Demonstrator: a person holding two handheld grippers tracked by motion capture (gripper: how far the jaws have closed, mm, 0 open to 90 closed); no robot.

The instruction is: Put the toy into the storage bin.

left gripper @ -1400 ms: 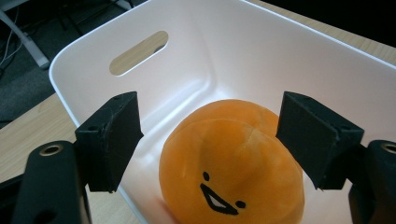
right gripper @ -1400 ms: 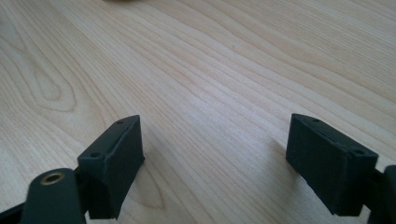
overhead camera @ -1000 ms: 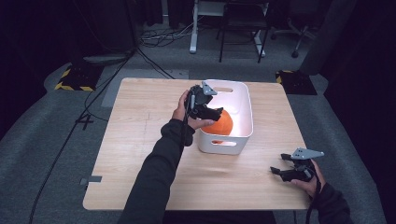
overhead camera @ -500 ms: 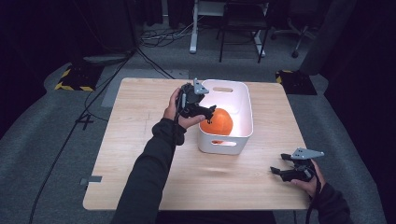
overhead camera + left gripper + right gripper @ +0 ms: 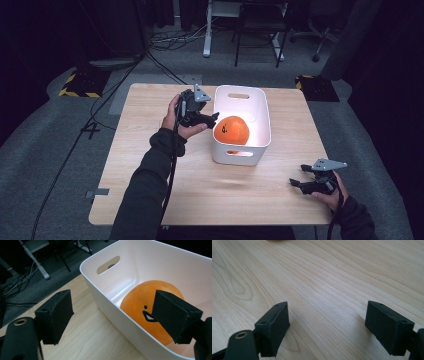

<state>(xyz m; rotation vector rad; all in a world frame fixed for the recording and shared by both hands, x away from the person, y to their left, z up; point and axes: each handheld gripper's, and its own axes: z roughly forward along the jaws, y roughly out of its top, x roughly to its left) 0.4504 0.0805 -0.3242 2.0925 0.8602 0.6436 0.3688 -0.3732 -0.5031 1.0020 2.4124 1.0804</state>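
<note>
An orange ball (image 5: 231, 131) with small black marks lies inside a white bin (image 5: 264, 116) at the middle of the wooden table. The same orange ball (image 5: 142, 302) rests against the bin's near wall (image 5: 112, 310) in the left gripper view. My left gripper (image 5: 205, 120) stands open just left of the bin's rim, with nothing between its jaws. My left gripper (image 5: 112, 312) straddles that wall in its own view. My right gripper (image 5: 299, 181) rests open near the table's front right edge, and my right gripper (image 5: 328, 325) has bare wood between its jaws.
The bin has handle slots (image 5: 238, 95) in its short walls. The tabletop (image 5: 150, 165) spreads left and in front of the bin. Cables (image 5: 90, 125) trail over the grey floor at the left. A desk frame and chair (image 5: 260, 30) stand behind the table.
My left gripper has pulled back leftward out of the bin and let go of the orange ball, which now lies in the bin. The right gripper has not moved.
</note>
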